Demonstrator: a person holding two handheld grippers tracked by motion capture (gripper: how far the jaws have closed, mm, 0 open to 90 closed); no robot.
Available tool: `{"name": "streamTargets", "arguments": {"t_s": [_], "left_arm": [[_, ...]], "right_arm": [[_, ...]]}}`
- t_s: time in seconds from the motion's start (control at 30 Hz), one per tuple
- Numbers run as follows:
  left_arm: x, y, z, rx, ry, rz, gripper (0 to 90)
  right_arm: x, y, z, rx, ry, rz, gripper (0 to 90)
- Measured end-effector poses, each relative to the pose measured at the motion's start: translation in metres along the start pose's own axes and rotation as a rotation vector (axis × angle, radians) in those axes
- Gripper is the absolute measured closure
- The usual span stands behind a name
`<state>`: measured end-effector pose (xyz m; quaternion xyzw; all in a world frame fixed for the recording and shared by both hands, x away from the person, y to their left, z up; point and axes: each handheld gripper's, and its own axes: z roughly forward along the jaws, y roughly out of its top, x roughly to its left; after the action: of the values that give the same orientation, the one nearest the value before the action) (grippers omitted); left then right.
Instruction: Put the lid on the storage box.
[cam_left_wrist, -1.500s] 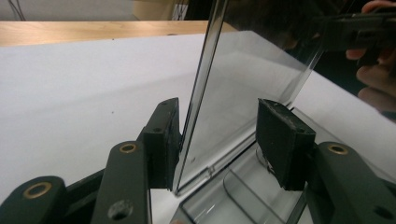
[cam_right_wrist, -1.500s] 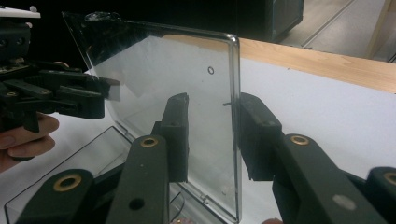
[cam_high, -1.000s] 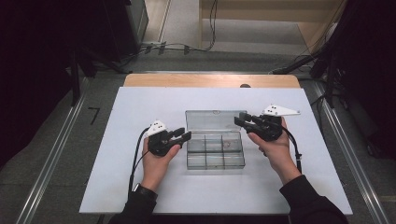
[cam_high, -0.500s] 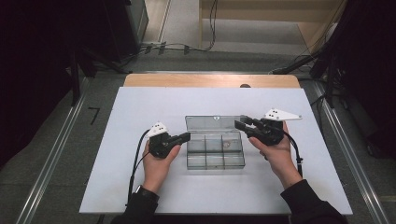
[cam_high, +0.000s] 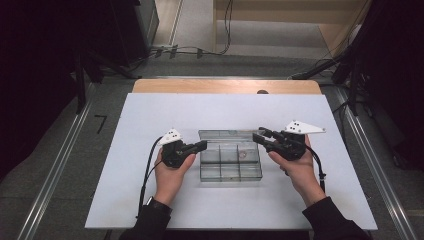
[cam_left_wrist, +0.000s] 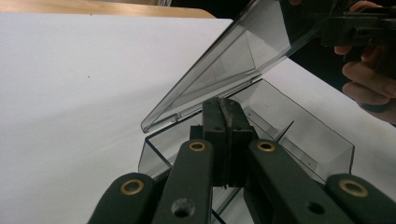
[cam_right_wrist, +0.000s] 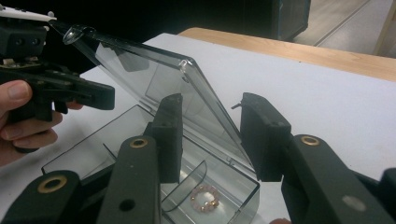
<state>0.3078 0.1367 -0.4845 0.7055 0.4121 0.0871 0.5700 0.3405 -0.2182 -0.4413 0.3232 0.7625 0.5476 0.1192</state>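
Two tongs meet at one clear plastic box (cam_high: 230, 161) in the middle of the white table (cam_high: 150, 115). The left tongs (cam_high: 202, 145) sit at the box's left end, and their jaws have just been closing: in the left gripper view the two black pads stand pressed flat together on the near wall of the box, at the left end's rim. Whether the thin wall is pinched between them or they merely rest against it, I cannot tell.

The right tongs (cam_high: 259, 136) are at the box's far right corner. Their jaws stand partly apart, and in the right gripper view the raised lid (cam_right_wrist: 154, 88) passes through the gap; the right-hand pad is at the lid's edge, the left-hand one is clear of it, so no firm grip shows. The lid is tilted up on its hinge along the far side, half open, leaning over the compartments.

Just below the right tongs' jaws, in the nearest compartment, lies a small ring of pale beads (cam_right_wrist: 204, 198). Dividers split the box into several compartments. Each tong is held by one hand, the left hand (cam_high: 170, 175) near the table's front edge.
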Motion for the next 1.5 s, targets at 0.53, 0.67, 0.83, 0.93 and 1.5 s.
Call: {"name": "streamTargets", "arguments": {"t_s": [0.53,0.67,0.83,0.93,1.5], "left_arm": [[0.003,0.001,-0.003,-0.012,-0.004,-0.012,89.1],[0.003,0.001,-0.003,-0.01,-0.003,-0.013,89.1],[0.002,0.001,-0.003,-0.009,-0.007,-0.016,89.1],[0.003,0.001,-0.003,-0.006,-0.009,-0.015,89.1],[0.003,0.002,-0.004,-0.009,-0.018,-0.018,89.1]], "right_arm": [[0.002,-0.006,-0.004,0.016,0.006,-0.019,55.2],[0.003,-0.006,-0.005,0.016,0.006,-0.017,54.8],[0.002,-0.007,-0.006,0.02,0.007,-0.019,53.7],[0.001,-0.009,-0.008,0.022,0.012,-0.015,51.6],[-0.008,-0.027,-0.016,0.086,-0.008,0.025,52.8]]}}
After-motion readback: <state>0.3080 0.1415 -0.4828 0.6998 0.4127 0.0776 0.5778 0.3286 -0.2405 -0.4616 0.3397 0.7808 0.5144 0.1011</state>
